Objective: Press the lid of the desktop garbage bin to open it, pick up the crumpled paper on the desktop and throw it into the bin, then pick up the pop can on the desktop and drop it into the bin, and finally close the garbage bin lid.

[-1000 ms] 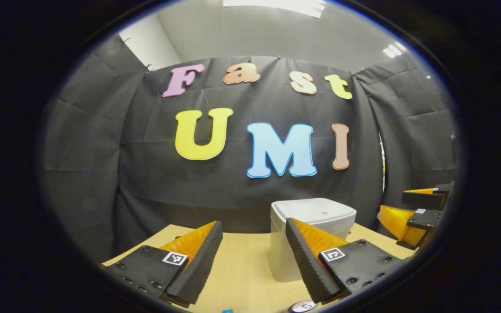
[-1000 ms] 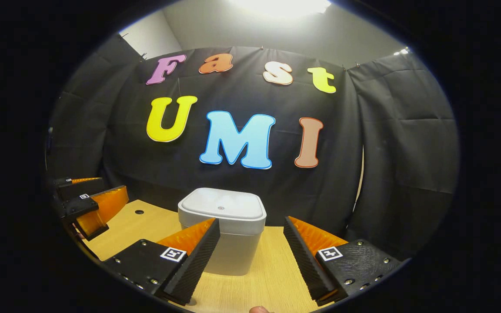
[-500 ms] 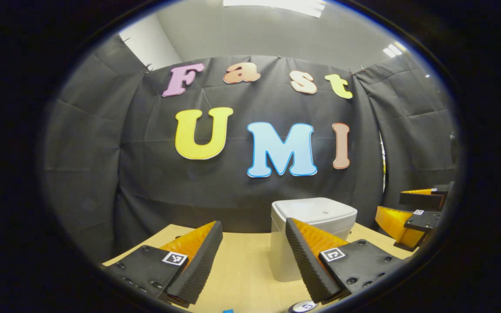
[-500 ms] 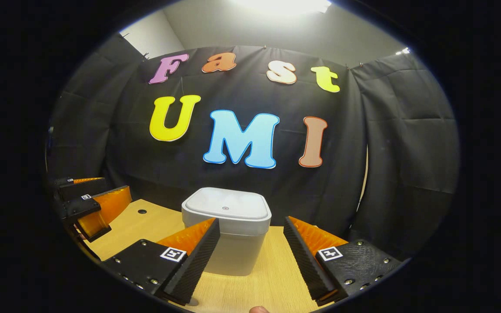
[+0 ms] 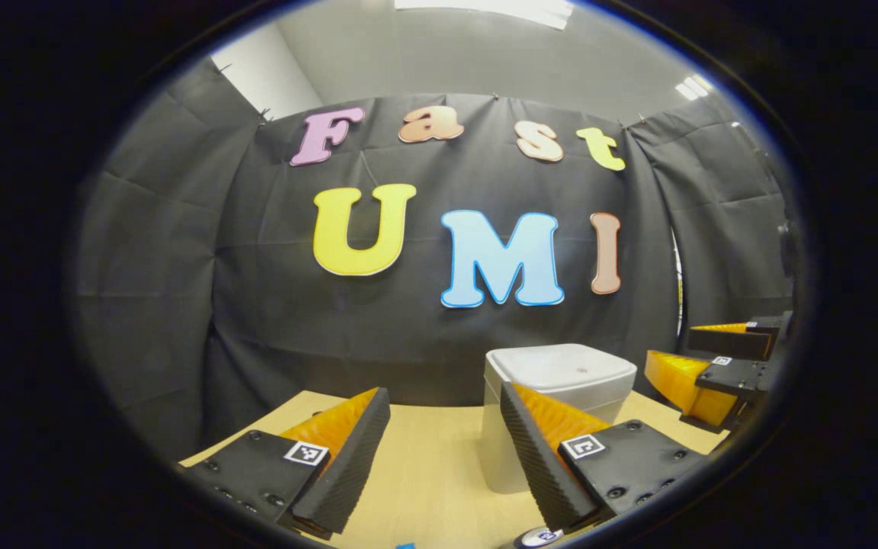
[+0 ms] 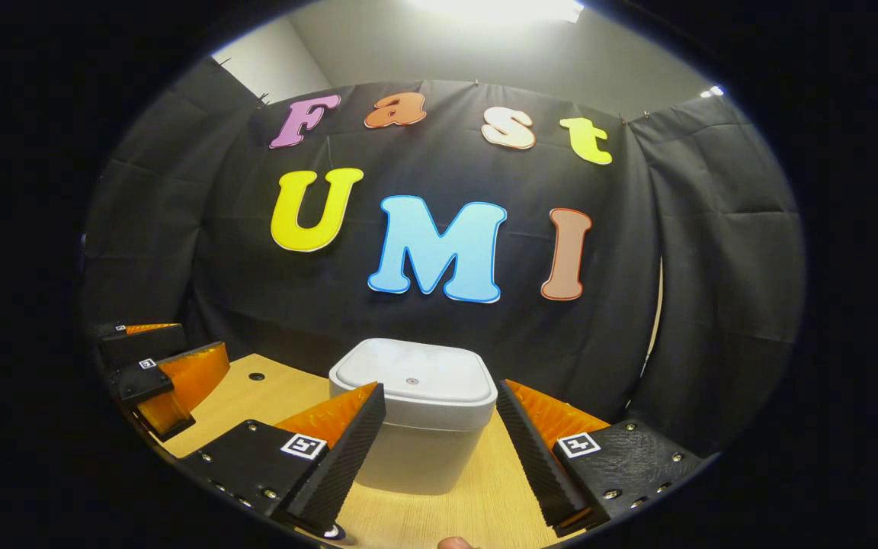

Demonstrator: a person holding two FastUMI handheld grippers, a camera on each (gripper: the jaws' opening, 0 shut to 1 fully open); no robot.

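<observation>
White plastic forms the single garbage bin (image 6: 414,412), which is being shown standing upright on the wooden desktop (image 6: 477,496) with its lid (image 6: 416,379) closed and flat.

In the right gripper view, the bin is being framed at 6 o'clock, directly between and beyond the two fingers of the right gripper (image 6: 439,450), which are being held spread apart with nothing between them. Compared with the frame one second earlier, the bin is being seen slightly lower and farther right, now centred in the gap, and the bin appears slightly larger. The left gripper (image 6: 161,374) is being seen at 8 o'clock, above the desktop's near-left corner, beside a small dark hole (image 6: 256,376) in the wood.

In the left gripper view, the left gripper (image 5: 443,457) is likewise being held released and empty. The bin (image 5: 561,412) is being partly covered by one finger at 5 o'clock; it has shifted slightly right since the earlier frame. The right gripper (image 5: 713,366) is being seen at 4 o'clock, higher than before.

One square coded marker is being carried on each near finger; no legible brand writing is being shown. A small round object (image 5: 539,537) is being cut off at the lower edge; its identity cannot be told.
</observation>
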